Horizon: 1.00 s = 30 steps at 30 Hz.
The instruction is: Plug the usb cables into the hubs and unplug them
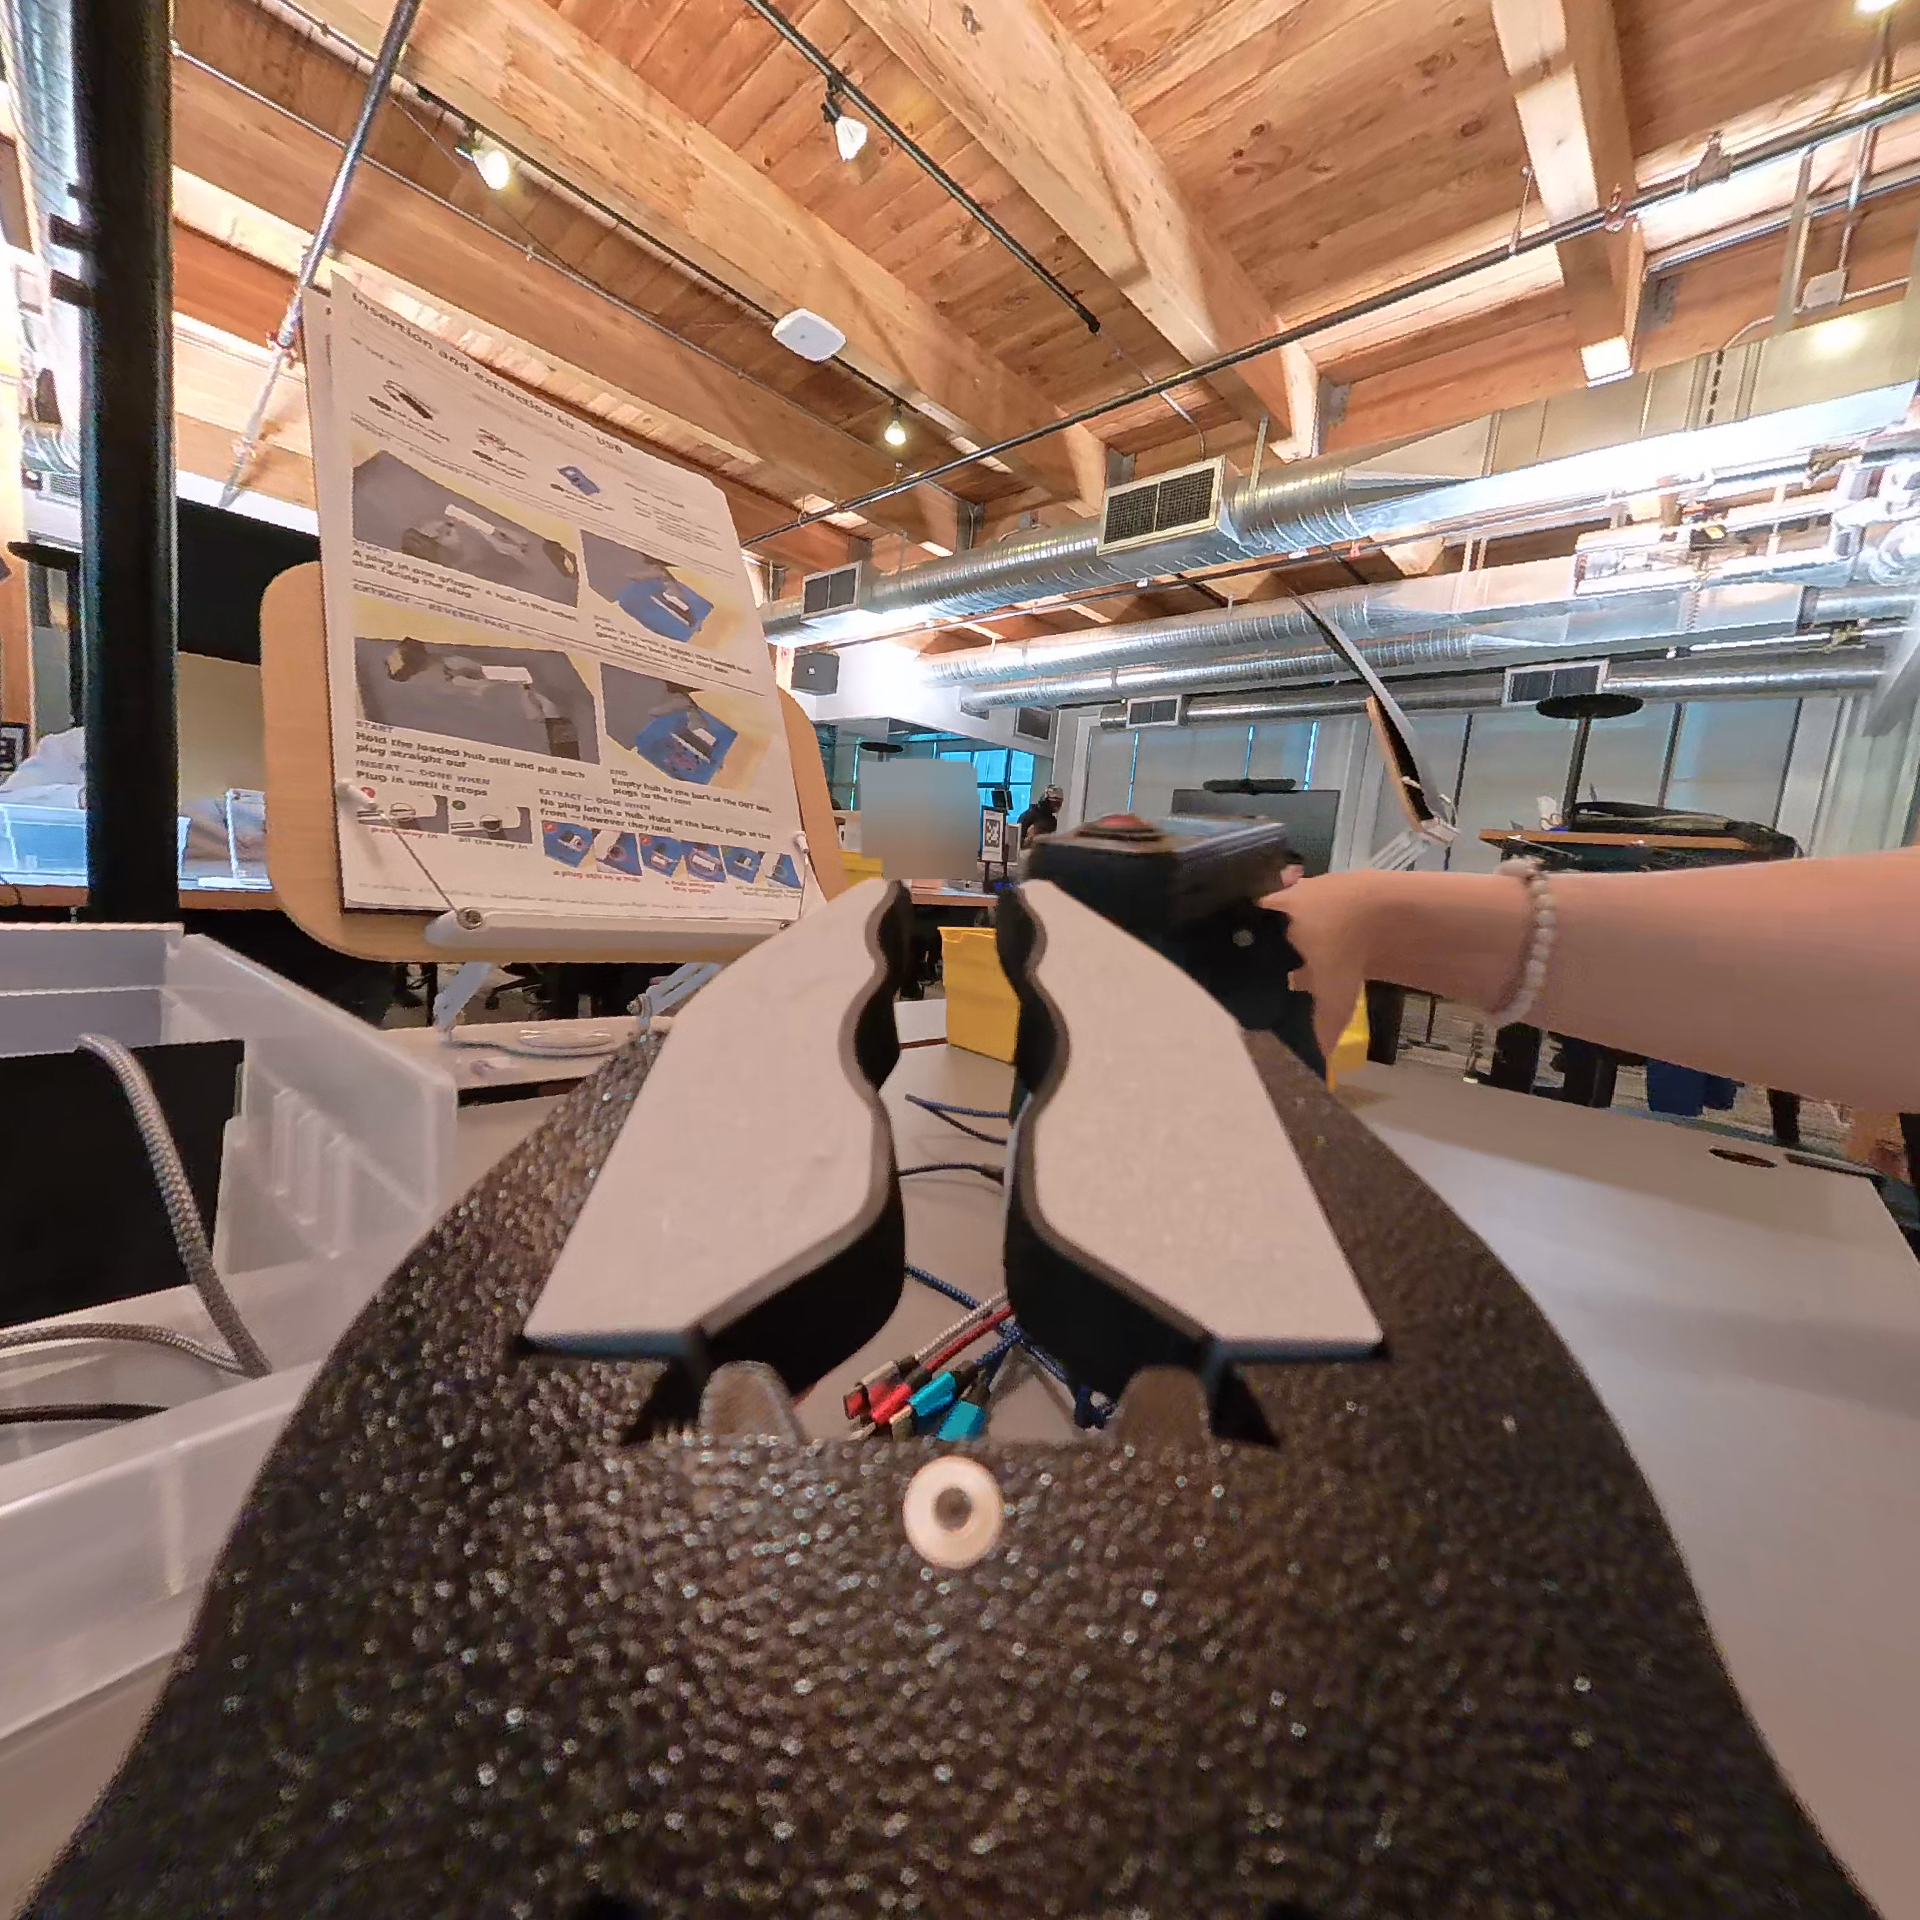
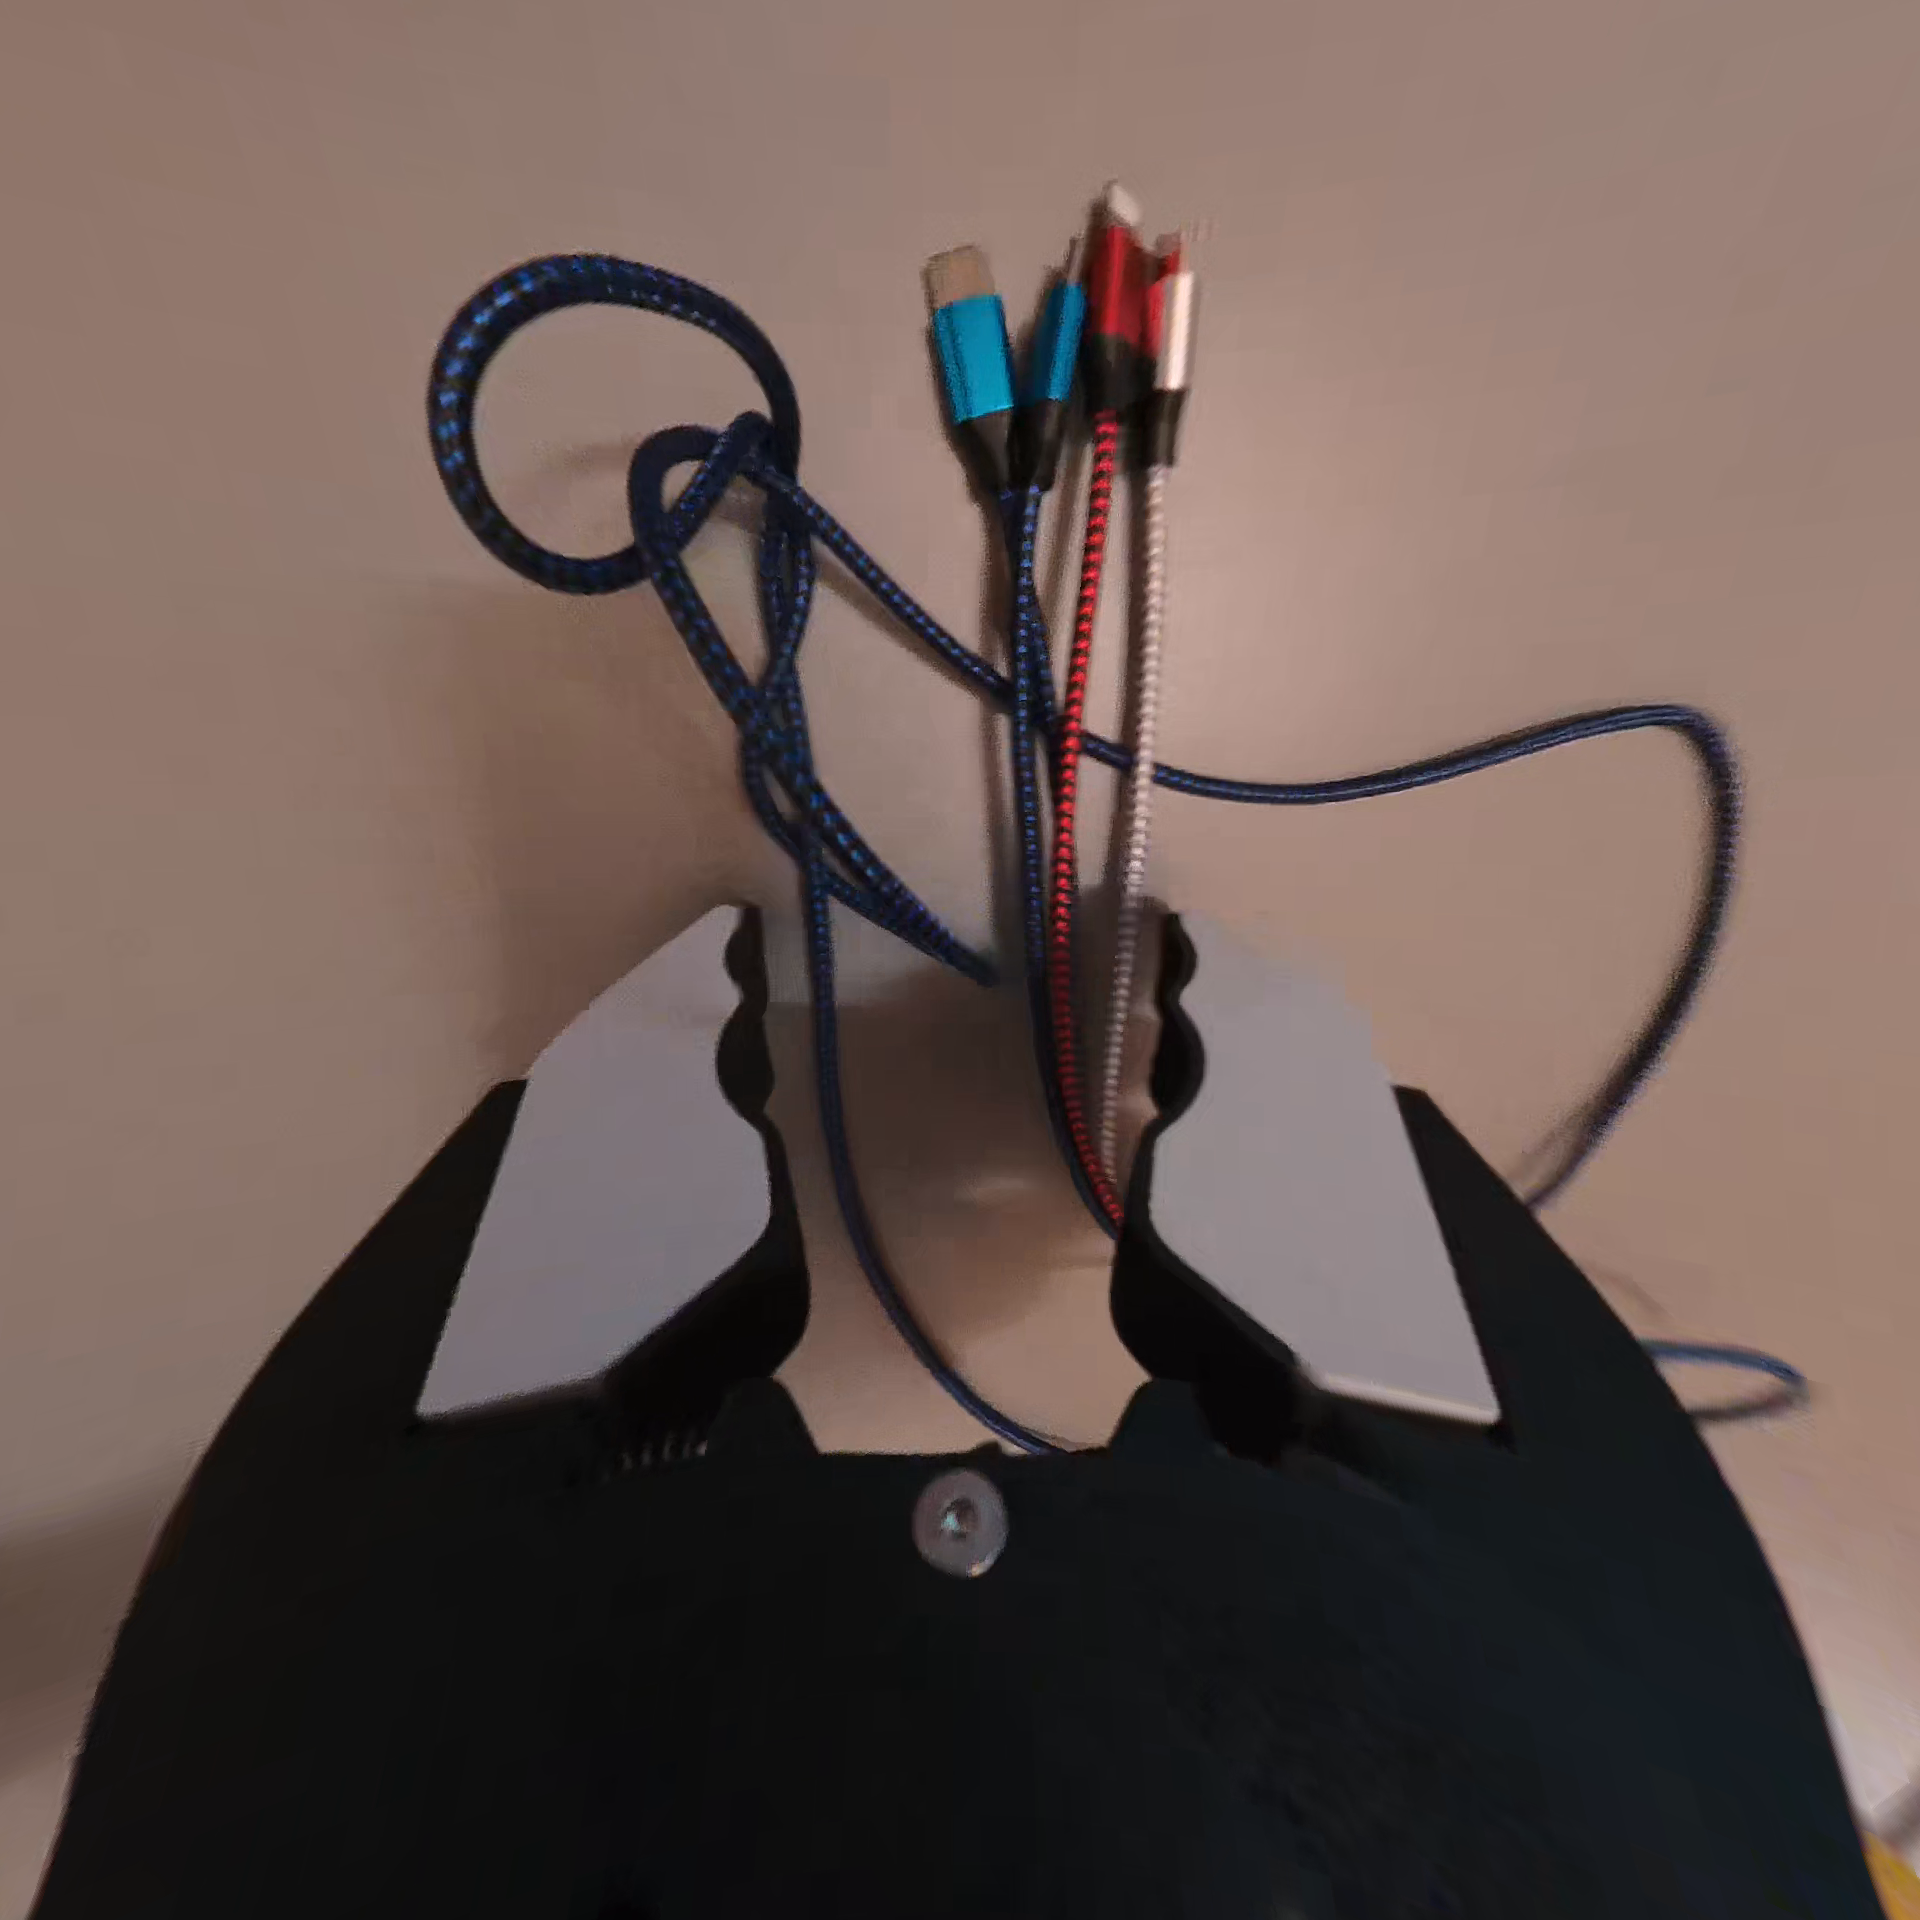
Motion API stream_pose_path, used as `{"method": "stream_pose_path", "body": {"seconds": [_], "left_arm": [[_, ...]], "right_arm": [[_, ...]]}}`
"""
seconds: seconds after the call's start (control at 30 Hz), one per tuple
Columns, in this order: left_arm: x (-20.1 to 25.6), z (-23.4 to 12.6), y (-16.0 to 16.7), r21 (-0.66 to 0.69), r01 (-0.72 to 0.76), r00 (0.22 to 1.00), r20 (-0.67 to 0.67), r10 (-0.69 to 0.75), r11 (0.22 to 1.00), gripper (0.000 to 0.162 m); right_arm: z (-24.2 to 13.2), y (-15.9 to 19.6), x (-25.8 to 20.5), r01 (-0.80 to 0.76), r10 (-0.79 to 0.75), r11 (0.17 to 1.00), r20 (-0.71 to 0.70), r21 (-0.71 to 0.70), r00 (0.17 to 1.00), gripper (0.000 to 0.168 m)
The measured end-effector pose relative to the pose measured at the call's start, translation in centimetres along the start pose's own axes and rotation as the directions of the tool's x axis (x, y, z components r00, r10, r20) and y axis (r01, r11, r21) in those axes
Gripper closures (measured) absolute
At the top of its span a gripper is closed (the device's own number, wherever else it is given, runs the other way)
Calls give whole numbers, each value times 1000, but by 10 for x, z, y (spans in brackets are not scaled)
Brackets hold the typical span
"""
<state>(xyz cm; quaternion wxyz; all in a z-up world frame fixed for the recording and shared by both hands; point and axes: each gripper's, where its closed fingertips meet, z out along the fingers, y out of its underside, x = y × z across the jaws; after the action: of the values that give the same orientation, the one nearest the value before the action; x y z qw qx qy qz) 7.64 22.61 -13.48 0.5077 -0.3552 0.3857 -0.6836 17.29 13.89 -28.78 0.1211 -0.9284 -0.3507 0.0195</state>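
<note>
- Our right tongs (image 2: 961, 935) point down at the surface (image 2: 312, 727), jaws apart, empty.
- The plugs (image 2: 1060, 332) lie straight ahead, long axes in line with the tongs, cables (image 2: 1070, 727) trailing back between them.
- Left tongs (image 1: 951, 904), slightly apart and empty, point away; no hub visible.

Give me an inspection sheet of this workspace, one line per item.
Surface: pale table, mostly bare.
Job's things: plug cluster with teal, red and silver shells, lying loose; no hub seen.
Clutter: clear plastic bin at left, holding a grey braided cable.
Grippers: left gripper open a little, empty; right gripper open above the cords, gripping nothing.
Cables: blue braided cable looped and tangled; red cord and silver cord run straight.
Surroundings: instruction sheet on a stand, yellow bins, wooden ceiling.
</note>
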Motion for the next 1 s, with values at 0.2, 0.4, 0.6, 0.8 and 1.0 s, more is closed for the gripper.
{"method": "stream_pose_path", "body": {"seconds": [0.2,0.4,0.6,0.8,1.0], "left_arm": [[-4,-2,-2,14,35,999,-9,-35,999,146],[-5,-3,-3,21,40,999,-7,-40,999,146],[-6,-4,-4,30,47,999,2,-47,998,146],[-7,-4,-4,29,52,999,1,-52,998,146],[-8,-4,-4,32,65,998,2,-65,997,146]], "right_arm": [[1,-1,10,-49,47,997,44,61,998,151],[-18,2,-1,23,-22,998,-16,66,1000,157],[-151,-4,26,-9,84,950,-225,314,971,158],[-318,80,70,-57,257,943,-610,328,749,158],[-360,202,87,-267,424,906,-675,330,604,158]]}}
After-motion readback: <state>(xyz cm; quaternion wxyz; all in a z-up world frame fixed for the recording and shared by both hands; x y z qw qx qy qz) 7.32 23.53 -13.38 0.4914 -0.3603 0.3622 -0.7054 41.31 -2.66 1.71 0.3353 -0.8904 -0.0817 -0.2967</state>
